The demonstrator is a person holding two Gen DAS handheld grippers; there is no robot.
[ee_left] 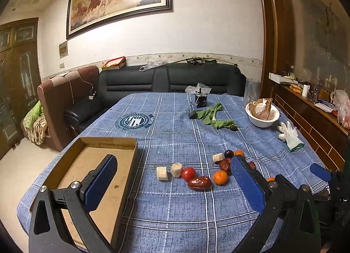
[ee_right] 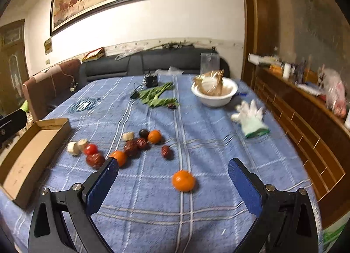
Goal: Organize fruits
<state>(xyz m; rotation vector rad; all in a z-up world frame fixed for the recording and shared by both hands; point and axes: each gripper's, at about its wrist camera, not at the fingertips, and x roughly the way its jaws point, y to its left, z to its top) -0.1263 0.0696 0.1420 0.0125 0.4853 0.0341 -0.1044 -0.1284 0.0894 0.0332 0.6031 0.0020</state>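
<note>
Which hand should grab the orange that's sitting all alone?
Probably the right hand-held gripper. The lone round orange tangerine lies right between its open blue fingers. The left hand-held gripper is open too, but sits nearer the brown cardboard box.

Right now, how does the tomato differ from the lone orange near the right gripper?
The tomato is red and smaller; the orange is orange and bigger. The tomato sits among other pieces, against a date; the orange lies alone, touching nothing. Both are round and rest on the cloth.
</note>
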